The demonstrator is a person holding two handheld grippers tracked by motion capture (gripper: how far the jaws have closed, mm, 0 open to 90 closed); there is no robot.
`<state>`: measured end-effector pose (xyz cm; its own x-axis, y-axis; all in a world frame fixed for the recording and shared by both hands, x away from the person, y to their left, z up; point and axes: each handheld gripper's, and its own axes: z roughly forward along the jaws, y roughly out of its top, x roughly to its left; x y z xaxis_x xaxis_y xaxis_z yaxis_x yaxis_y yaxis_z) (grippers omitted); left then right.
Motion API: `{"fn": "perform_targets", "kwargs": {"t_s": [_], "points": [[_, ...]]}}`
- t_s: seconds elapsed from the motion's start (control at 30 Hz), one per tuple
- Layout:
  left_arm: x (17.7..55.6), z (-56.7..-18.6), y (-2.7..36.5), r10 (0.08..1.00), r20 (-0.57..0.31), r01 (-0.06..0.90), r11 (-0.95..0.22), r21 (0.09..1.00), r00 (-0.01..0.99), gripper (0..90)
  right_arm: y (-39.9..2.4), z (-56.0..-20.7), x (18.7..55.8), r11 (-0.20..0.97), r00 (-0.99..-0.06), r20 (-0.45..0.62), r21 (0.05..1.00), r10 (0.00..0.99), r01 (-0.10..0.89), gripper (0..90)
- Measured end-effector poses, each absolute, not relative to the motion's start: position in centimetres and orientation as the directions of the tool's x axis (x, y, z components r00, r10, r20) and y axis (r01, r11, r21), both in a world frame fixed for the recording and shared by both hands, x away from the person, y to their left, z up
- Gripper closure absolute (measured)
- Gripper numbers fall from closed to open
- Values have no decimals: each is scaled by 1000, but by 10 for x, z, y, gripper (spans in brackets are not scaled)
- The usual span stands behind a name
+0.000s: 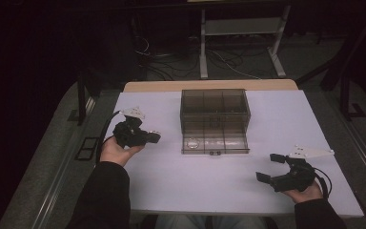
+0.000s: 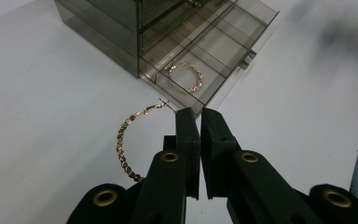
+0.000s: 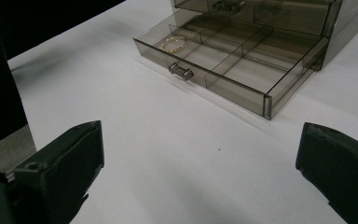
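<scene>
We see a gold hoop earring pinched at its lower edge by the left gripper, whose jaws are closed together on it; the hoop juts out to the side of the jaws, above the white table, just short of the open drawer. In the high view the left gripper is held off the table's left part, pointing toward the smoky clear drawer box.

A second gold hoop earring lies flat in the end compartment of the pulled-out bottom drawer; in the high view this is the drawer's left compartment, and in the right gripper view the same earring rests in the compartment at the drawer's far left. The drawer's small knob sits at the middle of its front wall.

The right gripper rests low near the table's right front edge, well apart from the box, its jaws spread wide with nothing between them.
</scene>
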<state>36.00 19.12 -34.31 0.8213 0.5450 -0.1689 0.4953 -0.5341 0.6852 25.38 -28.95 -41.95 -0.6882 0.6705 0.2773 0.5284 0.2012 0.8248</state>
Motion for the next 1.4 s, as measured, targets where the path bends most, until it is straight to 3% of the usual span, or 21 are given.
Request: {"fn": "perform_targets", "kwargs": {"t_s": [0.8,1.4], "points": [[375,-327,145,477,-133,424,-580,696,869,862,-290,-419,254,198,-686,280,825,671,530,3],[386,-339,118,445,-138,406,-592,696,885,862,-290,-419,254,201,-688,278,824,670,529,3]]}}
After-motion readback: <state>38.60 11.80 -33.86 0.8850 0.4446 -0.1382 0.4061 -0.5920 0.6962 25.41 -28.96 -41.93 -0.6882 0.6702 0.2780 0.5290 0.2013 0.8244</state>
